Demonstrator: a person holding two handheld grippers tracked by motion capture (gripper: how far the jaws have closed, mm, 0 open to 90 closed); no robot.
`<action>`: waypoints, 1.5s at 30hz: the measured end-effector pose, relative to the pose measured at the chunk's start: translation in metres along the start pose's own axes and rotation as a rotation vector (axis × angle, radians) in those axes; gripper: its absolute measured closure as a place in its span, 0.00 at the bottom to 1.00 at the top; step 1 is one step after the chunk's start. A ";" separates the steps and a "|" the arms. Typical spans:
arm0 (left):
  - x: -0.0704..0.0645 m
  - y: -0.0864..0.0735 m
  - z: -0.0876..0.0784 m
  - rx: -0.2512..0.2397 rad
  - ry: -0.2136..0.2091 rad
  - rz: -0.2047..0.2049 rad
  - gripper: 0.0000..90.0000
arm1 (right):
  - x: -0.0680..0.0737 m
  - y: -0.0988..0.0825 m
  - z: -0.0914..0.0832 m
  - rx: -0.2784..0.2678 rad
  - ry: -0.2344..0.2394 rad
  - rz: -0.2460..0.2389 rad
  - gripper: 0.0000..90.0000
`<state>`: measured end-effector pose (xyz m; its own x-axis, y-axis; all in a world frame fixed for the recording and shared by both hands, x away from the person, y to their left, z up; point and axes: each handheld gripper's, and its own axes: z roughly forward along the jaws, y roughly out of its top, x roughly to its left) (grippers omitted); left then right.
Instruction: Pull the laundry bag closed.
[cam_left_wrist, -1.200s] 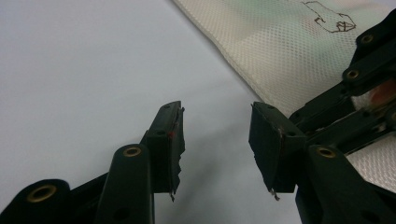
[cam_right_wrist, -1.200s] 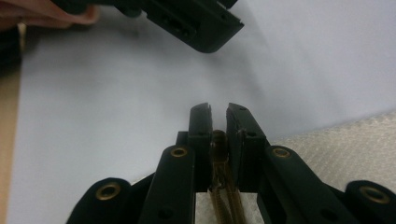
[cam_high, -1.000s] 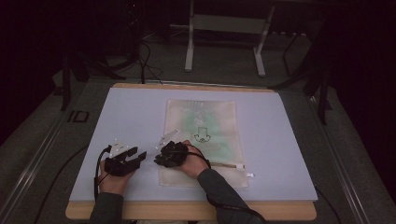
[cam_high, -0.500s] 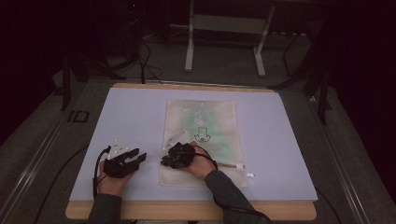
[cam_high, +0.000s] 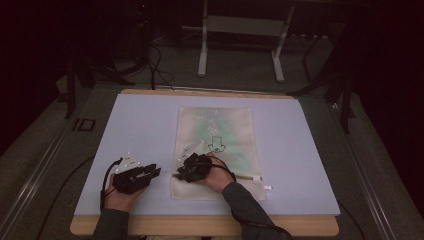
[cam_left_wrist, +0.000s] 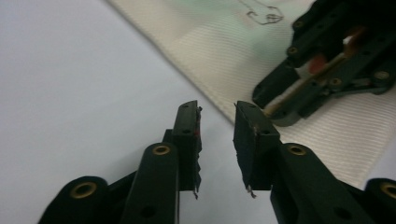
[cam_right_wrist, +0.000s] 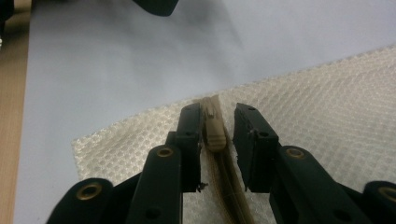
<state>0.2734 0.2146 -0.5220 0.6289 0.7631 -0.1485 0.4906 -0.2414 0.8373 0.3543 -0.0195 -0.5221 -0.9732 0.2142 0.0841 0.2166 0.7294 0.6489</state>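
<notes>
A cream fabric pouch (cam_high: 215, 135) with a green print lies flat in the middle of the pale table (cam_high: 140, 125). Its zipper runs along the near end. My right gripper (cam_high: 181, 173) rests on the pouch's near left corner. In the right gripper view its jaws (cam_right_wrist: 217, 112) stand open on either side of the tan zipper pull (cam_right_wrist: 214, 128), which lies close to the left jaw. My left gripper (cam_high: 154, 171) sits on the table just left of the pouch, open and holding nothing (cam_left_wrist: 217, 109). The left gripper view shows the right gripper (cam_left_wrist: 327, 70) on the pouch edge (cam_left_wrist: 210, 42).
The table's wooden front edge (cam_high: 200, 227) runs under both forearms. A small white tag (cam_high: 267, 187) lies beside the pouch's near right corner. A metal stand (cam_high: 240, 35) and cables (cam_high: 155, 60) are on the dark floor behind the table.
My right gripper has shifted slightly right along the pouch's near end. The left gripper has stayed in place.
</notes>
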 end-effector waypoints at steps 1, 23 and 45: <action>0.000 0.000 0.000 0.002 -0.009 0.002 0.81 | -0.001 -0.001 -0.001 -0.001 0.003 0.001 0.79; -0.031 -0.001 0.035 0.141 -0.125 0.192 0.99 | -0.004 -0.003 -0.009 -0.026 0.020 0.007 0.82; -0.032 -0.002 0.042 0.195 -0.151 0.220 0.99 | -0.002 0.003 0.002 0.008 0.034 0.003 0.90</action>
<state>0.2777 0.1655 -0.5406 0.8078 0.5860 -0.0635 0.4300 -0.5121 0.7435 0.3567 -0.0161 -0.5218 -0.9744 0.1948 0.1118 0.2204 0.7339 0.6425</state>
